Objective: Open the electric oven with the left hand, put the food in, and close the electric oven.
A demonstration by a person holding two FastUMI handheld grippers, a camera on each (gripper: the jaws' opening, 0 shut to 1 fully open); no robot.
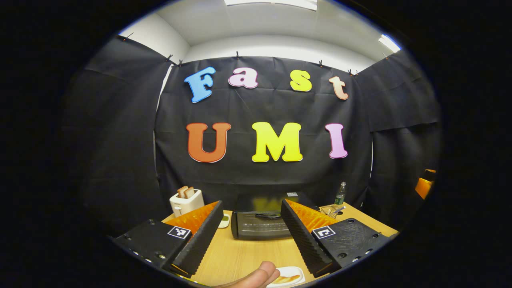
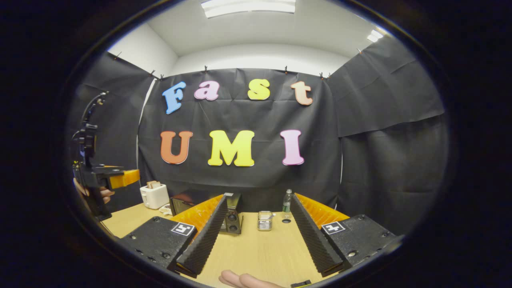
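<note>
The black electric oven stands at the back of the wooden table with its door shut and its handle across the top of the door. My left gripper is open, held above the table in front of the oven and apart from it. A white plate with food lies at the near edge, next to a fingertip. My right gripper is open and holds nothing. It sees the oven from its knob side, and the left gripper raised at the far left.
A white toaster with toast stands left of the oven, with a small dish beside it. A wire basket and a green bottle stand to the right. Black cloth walls the booth on three sides.
</note>
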